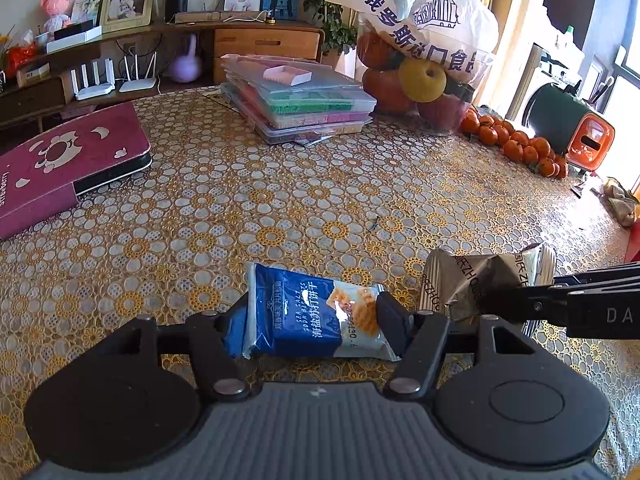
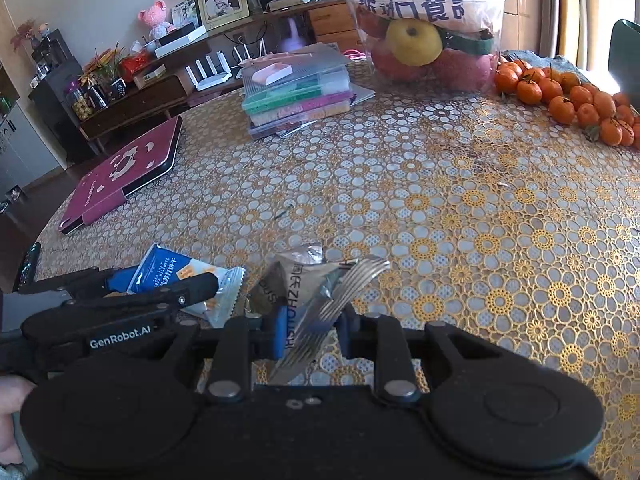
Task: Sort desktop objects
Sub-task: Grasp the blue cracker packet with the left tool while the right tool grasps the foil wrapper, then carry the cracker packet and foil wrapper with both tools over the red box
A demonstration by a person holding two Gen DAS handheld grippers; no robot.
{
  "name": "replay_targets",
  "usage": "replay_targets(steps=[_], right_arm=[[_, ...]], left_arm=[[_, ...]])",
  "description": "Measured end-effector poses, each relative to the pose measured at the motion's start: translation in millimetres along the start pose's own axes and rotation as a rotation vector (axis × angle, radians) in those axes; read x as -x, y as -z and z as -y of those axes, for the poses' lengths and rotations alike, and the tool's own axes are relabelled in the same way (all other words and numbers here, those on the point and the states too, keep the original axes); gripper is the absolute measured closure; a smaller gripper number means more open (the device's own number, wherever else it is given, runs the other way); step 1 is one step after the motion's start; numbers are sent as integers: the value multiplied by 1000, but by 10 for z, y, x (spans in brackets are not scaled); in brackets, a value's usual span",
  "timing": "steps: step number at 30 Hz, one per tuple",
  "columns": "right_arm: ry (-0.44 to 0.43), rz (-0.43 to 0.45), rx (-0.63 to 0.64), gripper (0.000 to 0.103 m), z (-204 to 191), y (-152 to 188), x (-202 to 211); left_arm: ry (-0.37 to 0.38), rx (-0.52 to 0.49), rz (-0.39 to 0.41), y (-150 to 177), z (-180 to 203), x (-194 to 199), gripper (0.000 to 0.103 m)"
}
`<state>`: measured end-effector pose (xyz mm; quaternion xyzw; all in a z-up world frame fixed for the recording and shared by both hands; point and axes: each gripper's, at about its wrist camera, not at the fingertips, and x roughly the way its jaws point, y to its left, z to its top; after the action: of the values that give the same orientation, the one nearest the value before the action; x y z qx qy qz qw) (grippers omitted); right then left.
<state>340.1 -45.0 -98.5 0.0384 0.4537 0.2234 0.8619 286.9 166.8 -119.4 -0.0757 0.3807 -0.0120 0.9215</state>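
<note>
Right now your left gripper (image 1: 310, 318) is clamping the blue cracker packet (image 1: 316, 314) across its long axis, while your right gripper (image 2: 310, 330) is pinching the silver wrapper (image 2: 316, 300) by its crimped end; both are hanging side by side, nearly touching, just above the tablecloth (image 1: 320, 200).

My left wrist camera sits low over the table (image 1: 280, 184), looking forward along its fingers, with the blue packet (image 1: 312, 312) close at 6 o'clock. My right wrist camera rides just beside it, facing the same way, the silver packet (image 2: 304, 300) near at 6. Both views share the maroon case (image 1: 68, 160) at 9 to 10, the plastic boxes (image 2: 296, 92) toward 12, and the fruit bag (image 1: 420, 52) at 1.
</note>
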Motion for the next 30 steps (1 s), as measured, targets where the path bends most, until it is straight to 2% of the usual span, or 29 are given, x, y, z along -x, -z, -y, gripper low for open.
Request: replay_targets(steps=[7,8,10,16,20,30], right_arm=[[13,2,-11,80,96,80,159],[14,4,-10,80,104,92,186],[17,6,-9,80,119,113,244],[28,16,-12,80,175,182,415],[33,21,-12,80,210,220,528],[53,32,-23,80,313,325,837]], left_arm=[[34,56,4,48,10,155,50],[38,58,8,53,21,188,54],[60,71,11,58,37,246,72],[91,91,16,74,132,389,84],[111,96,25,91,216,503,89],[140,100,28,120,439,764,90]])
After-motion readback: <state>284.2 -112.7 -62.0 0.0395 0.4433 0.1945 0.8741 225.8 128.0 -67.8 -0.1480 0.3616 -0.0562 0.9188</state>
